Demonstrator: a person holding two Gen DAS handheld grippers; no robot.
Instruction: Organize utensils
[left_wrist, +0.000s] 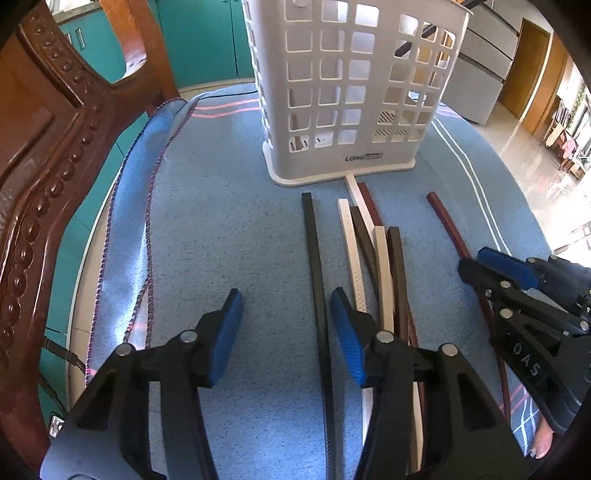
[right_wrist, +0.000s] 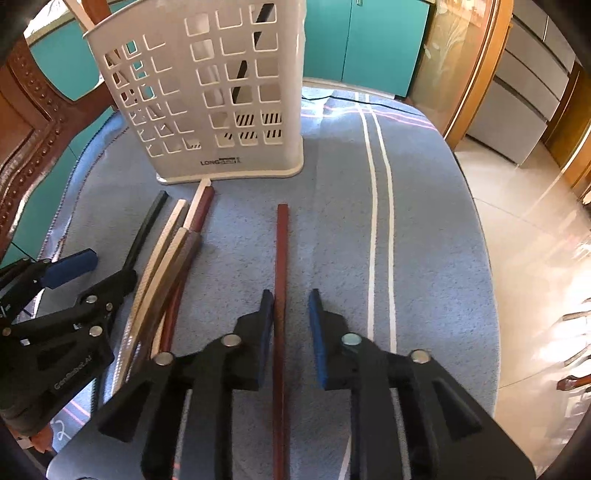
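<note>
Blue towelling cloth (left_wrist: 229, 236) covers the table, with a carved wooden chair (left_wrist: 40, 155) at its left edge. On the cloth's far side stands a white slotted utensil holder (left_wrist: 347, 92), upright, with a dark stick leaning inside it. Chopsticks lie in front of the holder: a loose bundle of white, black and brown ones (left_wrist: 373, 258), a single black chopstick (left_wrist: 314, 266) to its left, and a single reddish-brown chopstick (right_wrist: 281, 280) well apart to its right. The left gripper (left_wrist: 286, 325) is spread wide over the black chopstick, gripping nothing. The right gripper (right_wrist: 291, 325) straddles the reddish-brown chopstick, jaws parted, its left pad just beside the stick; contact cannot be told.
</note>
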